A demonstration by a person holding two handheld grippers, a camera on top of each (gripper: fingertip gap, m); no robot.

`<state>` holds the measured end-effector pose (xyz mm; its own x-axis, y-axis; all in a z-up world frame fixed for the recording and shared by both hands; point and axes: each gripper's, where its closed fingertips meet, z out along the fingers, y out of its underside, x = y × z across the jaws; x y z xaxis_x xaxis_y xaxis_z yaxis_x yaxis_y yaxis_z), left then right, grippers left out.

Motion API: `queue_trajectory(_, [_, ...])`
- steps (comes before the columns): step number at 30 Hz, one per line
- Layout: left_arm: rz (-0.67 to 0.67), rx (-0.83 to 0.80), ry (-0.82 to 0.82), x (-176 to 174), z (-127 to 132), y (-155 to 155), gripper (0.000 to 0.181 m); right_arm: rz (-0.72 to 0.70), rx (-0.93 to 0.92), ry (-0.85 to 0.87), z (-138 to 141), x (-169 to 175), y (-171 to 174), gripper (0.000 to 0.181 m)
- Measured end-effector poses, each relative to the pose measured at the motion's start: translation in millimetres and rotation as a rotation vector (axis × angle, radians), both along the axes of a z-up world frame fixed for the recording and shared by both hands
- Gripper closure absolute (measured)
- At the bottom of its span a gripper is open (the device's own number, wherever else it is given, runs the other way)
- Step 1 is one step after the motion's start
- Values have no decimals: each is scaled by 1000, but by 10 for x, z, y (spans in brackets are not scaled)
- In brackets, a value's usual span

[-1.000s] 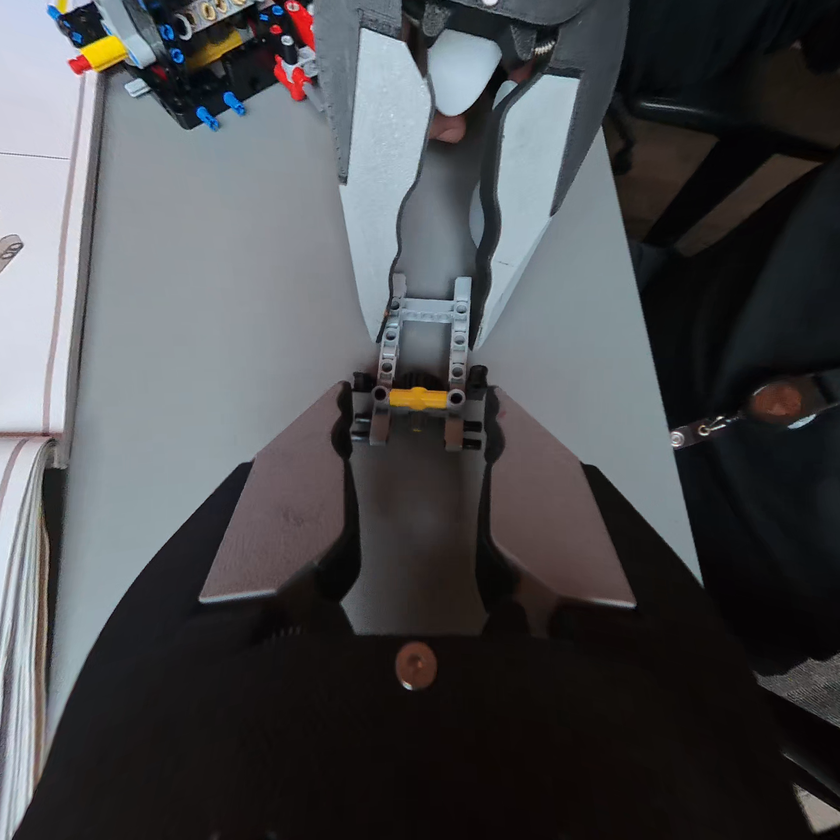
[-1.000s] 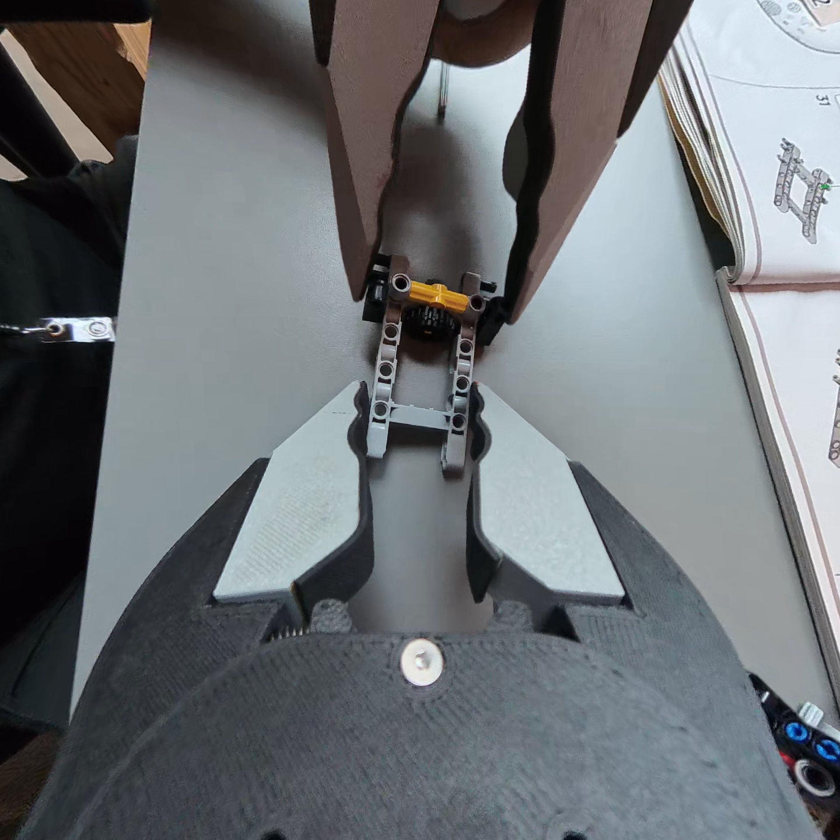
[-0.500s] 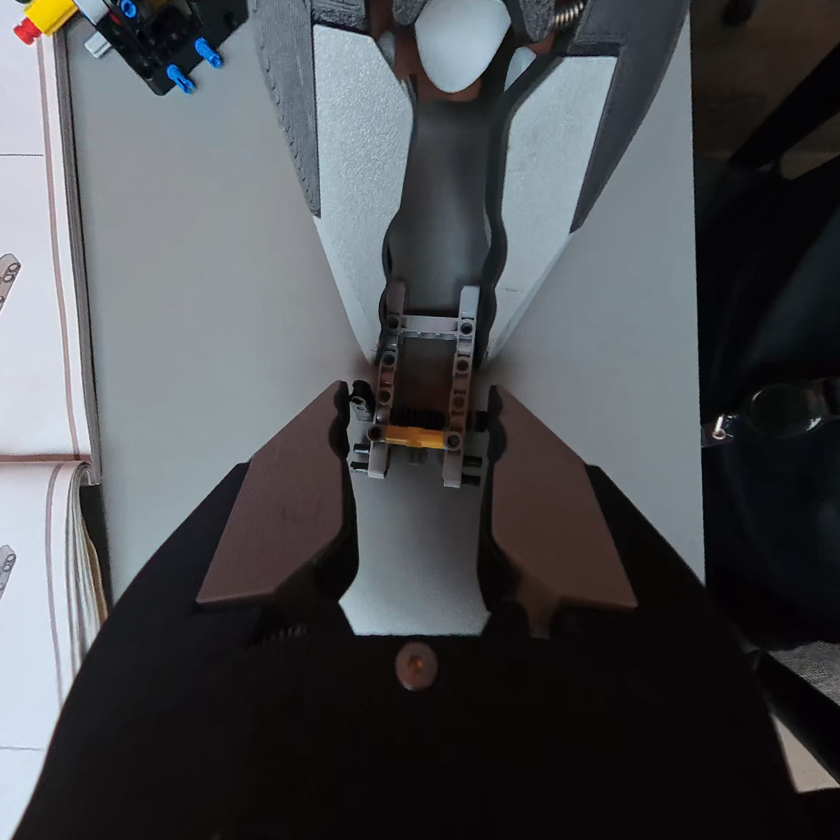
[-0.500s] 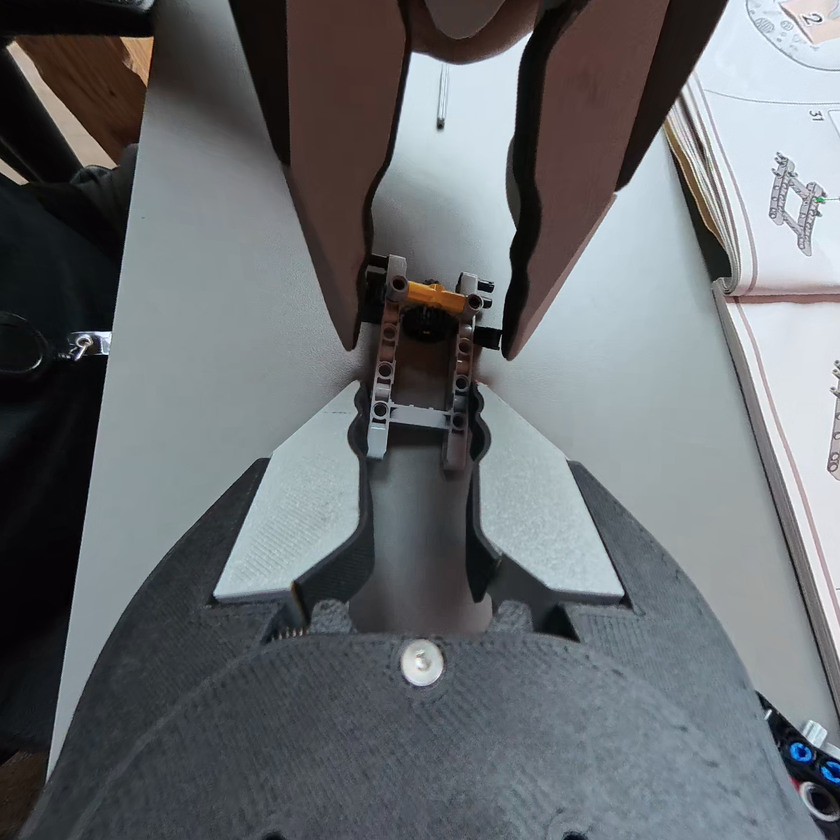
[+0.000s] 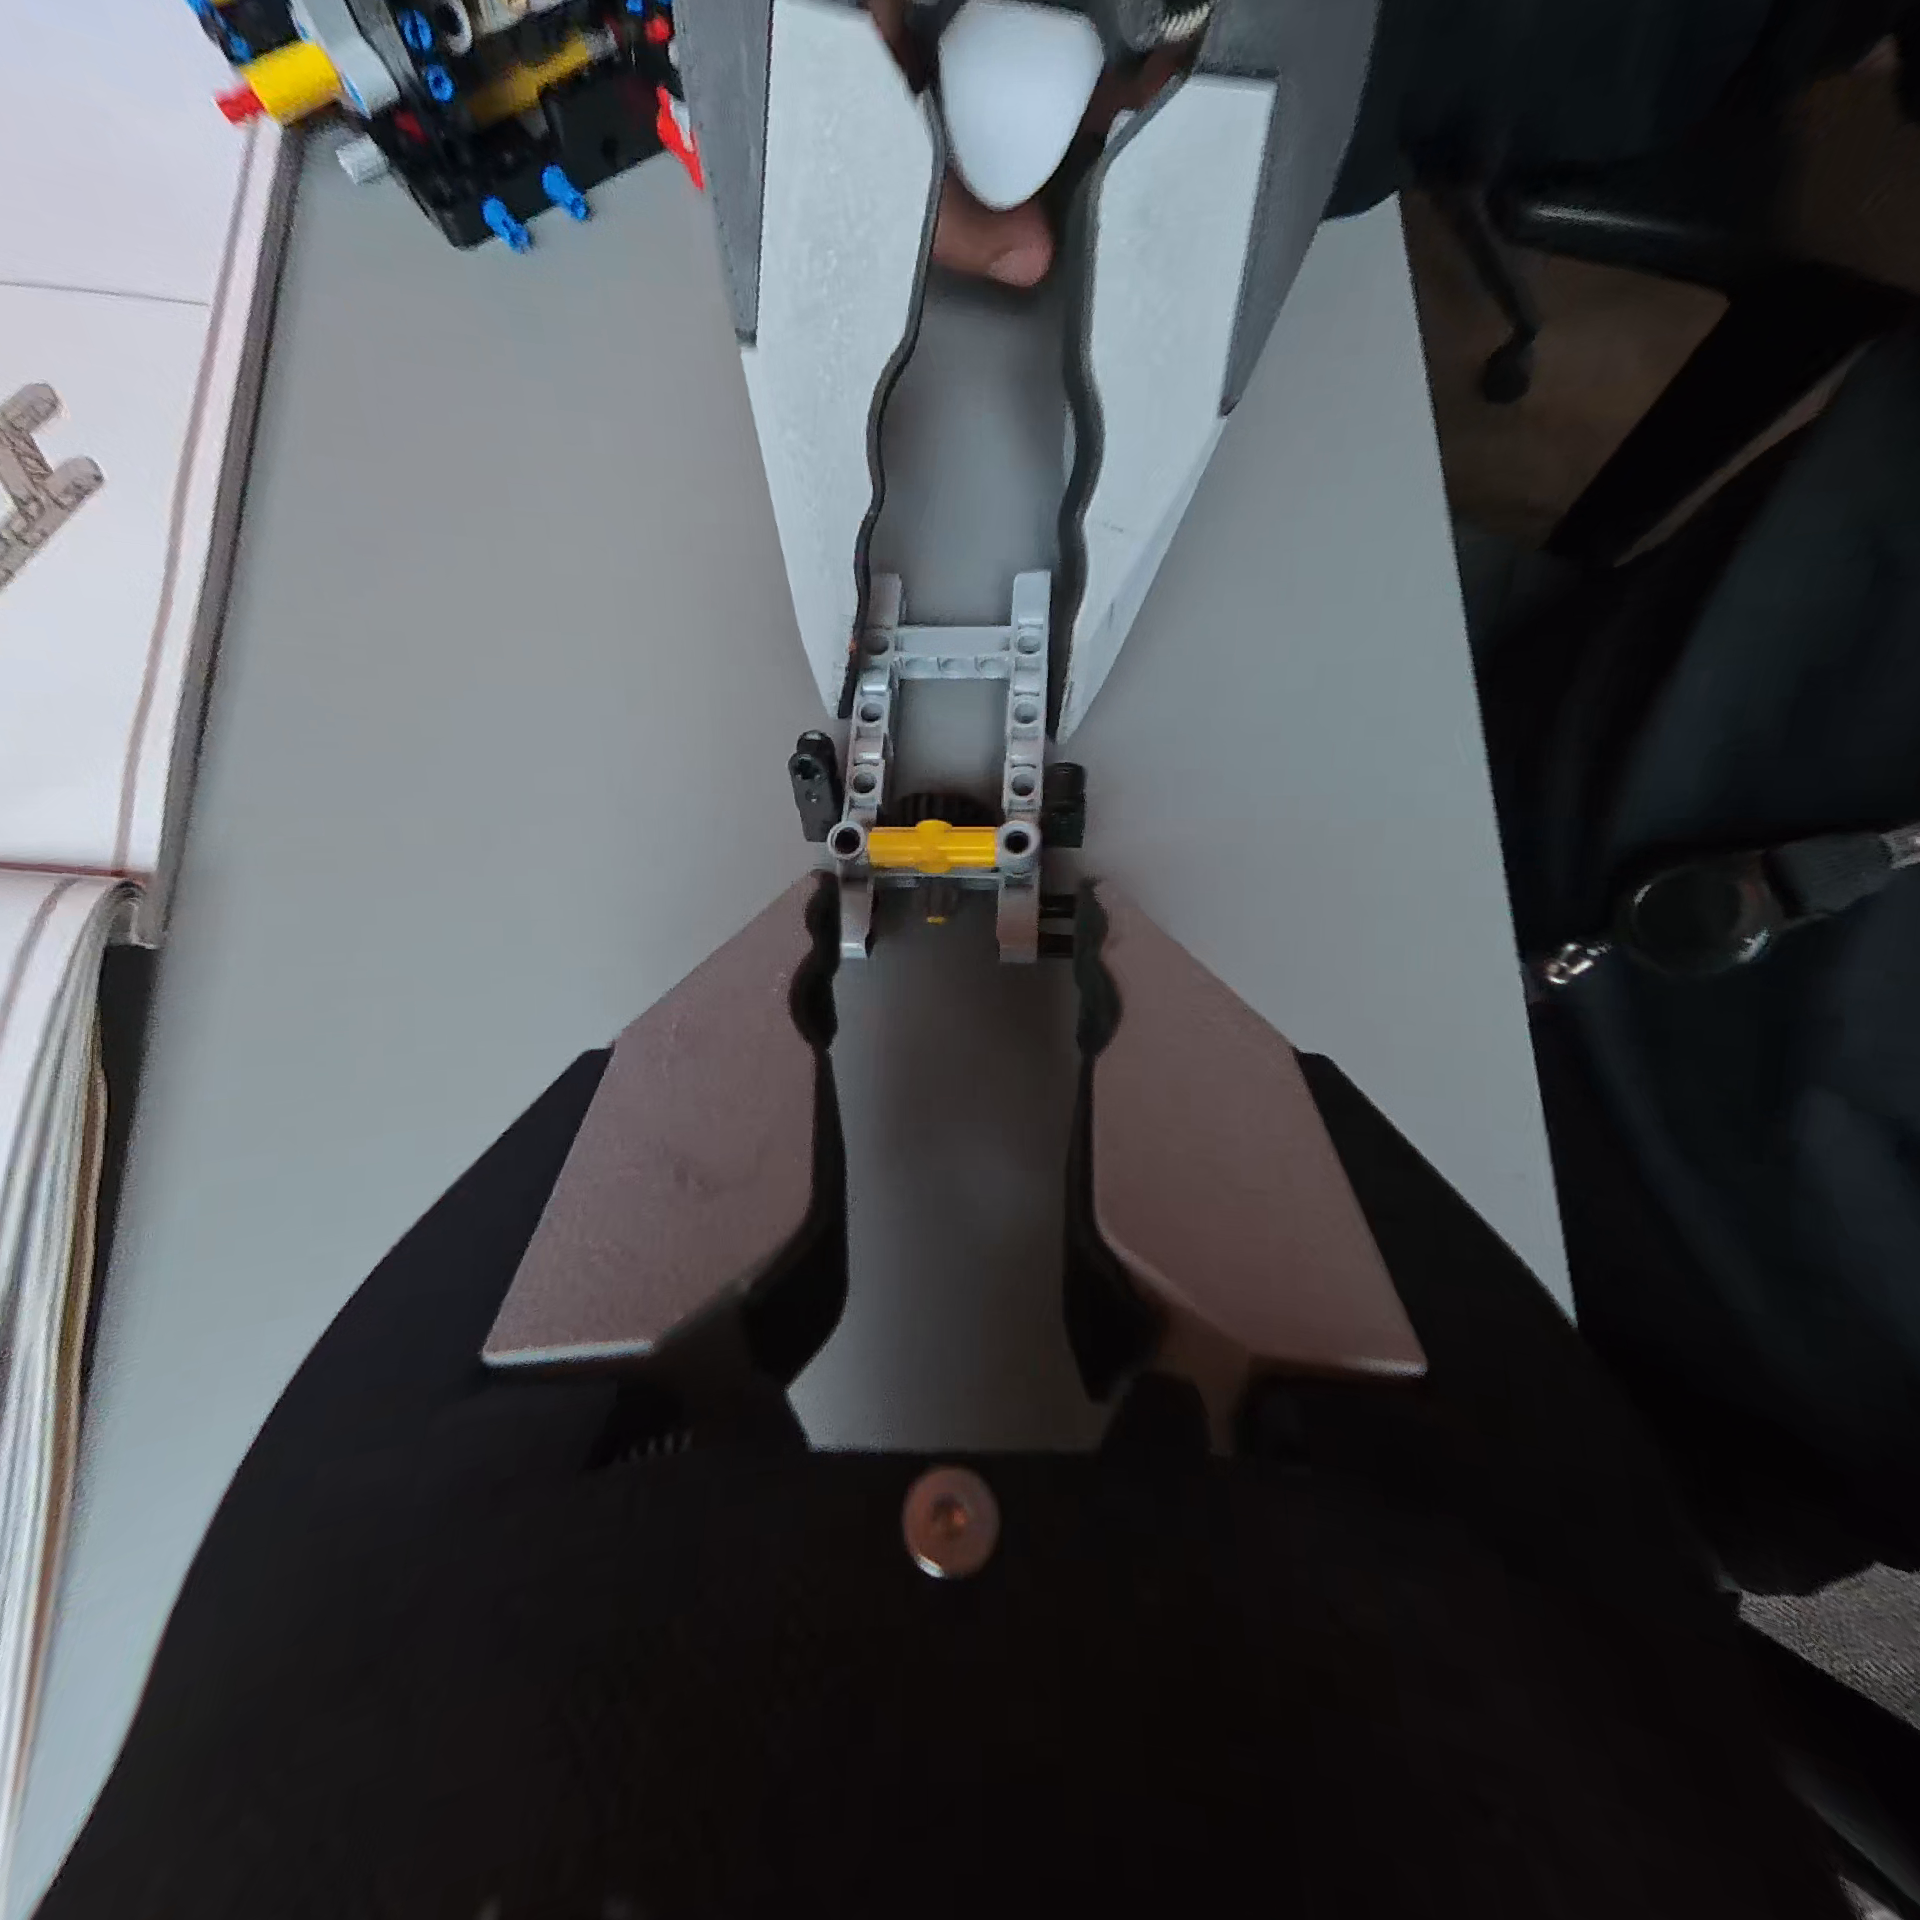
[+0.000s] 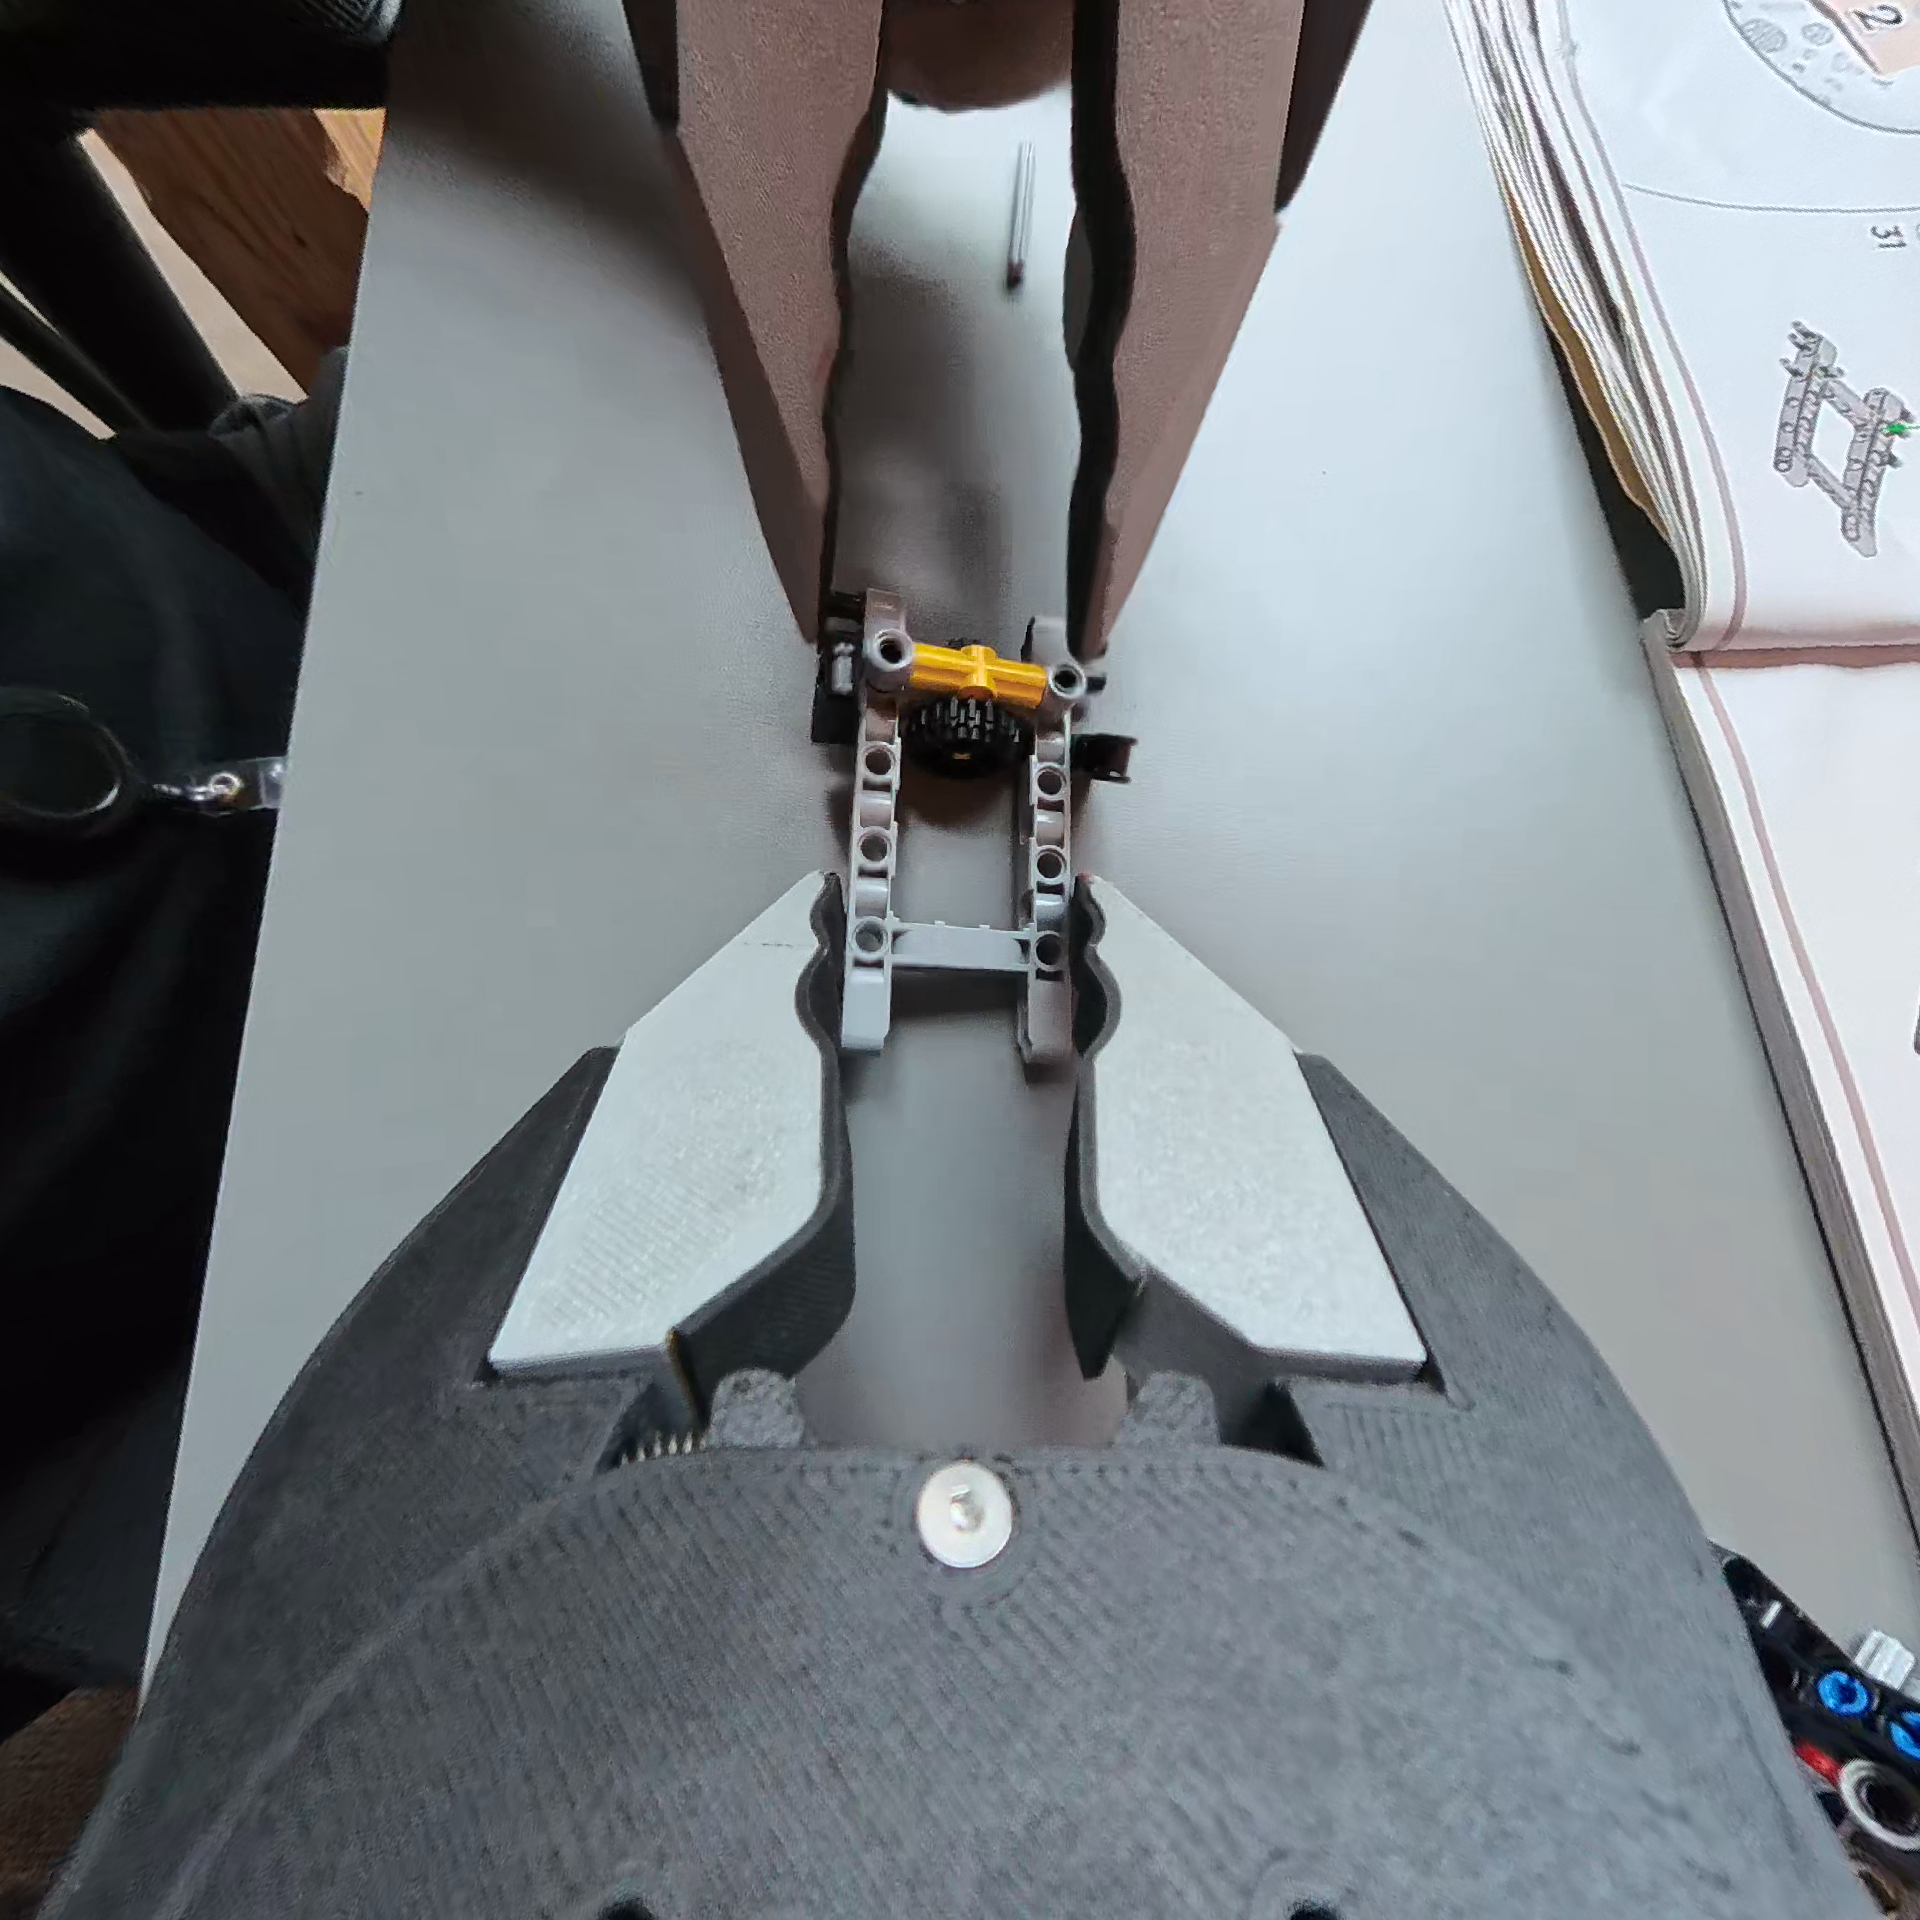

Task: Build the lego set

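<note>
A grey lego frame (image 5: 961, 665) with a yellow axle piece (image 5: 932, 844) and a black gear (image 6: 956, 727) is held level above the grey table (image 5: 468, 727) between both grippers. My left gripper (image 5: 953, 920), with brown fingers, is shut on the frame's yellow end, with only its tips on the black side pins. My right gripper (image 6: 956, 914), with grey fingers, is shut on the crossbar end of the frame (image 6: 956, 945). Each gripper shows in the other's view, pointing straight at it: the right (image 5: 951, 717) and the left (image 6: 956, 634).
A partly built black model (image 5: 499, 114) with blue and red pins stands on the table; its edge also shows in the right wrist view (image 6: 1860, 1704). An open instruction booklet (image 6: 1766, 312) lies along one table side. A thin rod (image 6: 1020, 208) lies beyond the left gripper. A person in dark clothes sits by the other edge. The tips of one gripper are about 4 cm away from the tips of the other. From the right gripper's tips to the partly built black model (image 5: 499, 114) is close to 15 cm.
My left gripper has drawn back along the frame: half a second ago its fingers covered the yellow end, now only the tips hold it. The right gripper's hold has not changed.
</note>
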<state>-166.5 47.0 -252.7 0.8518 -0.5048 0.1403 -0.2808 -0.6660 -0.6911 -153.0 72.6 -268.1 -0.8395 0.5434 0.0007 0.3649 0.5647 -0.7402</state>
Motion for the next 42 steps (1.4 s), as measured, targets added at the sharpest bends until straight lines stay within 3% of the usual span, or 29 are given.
queue_trajectory(5, [-37,-1,-38,98,-90,45,132,25,-56,-18,59,26,-19,130])
queue_trajectory(9, [-53,32,-49,135,-114,56,134,19,-184,-60,190,11,7,137])
queue_trajectory(13, [-71,30,-67,147,-110,44,136,7,-183,-72,176,-17,41,153])
queue_trajectory(16, [-73,39,-77,158,-87,34,135,-20,-120,-65,95,-52,92,175])
queue_trajectory(21, [-37,83,-78,126,-33,27,134,-25,-17,-11,6,-64,98,176])
queue_trajectory(29, [-46,68,-89,127,-48,40,142,-5,-53,-50,18,-36,83,176])
queue_trajectory(36, [-54,57,-44,133,-102,31,142,-37,-161,-12,190,-99,96,176])
queue_trajectory(42, [-51,54,-49,132,-101,46,142,-18,-122,77,227,-137,29,176])
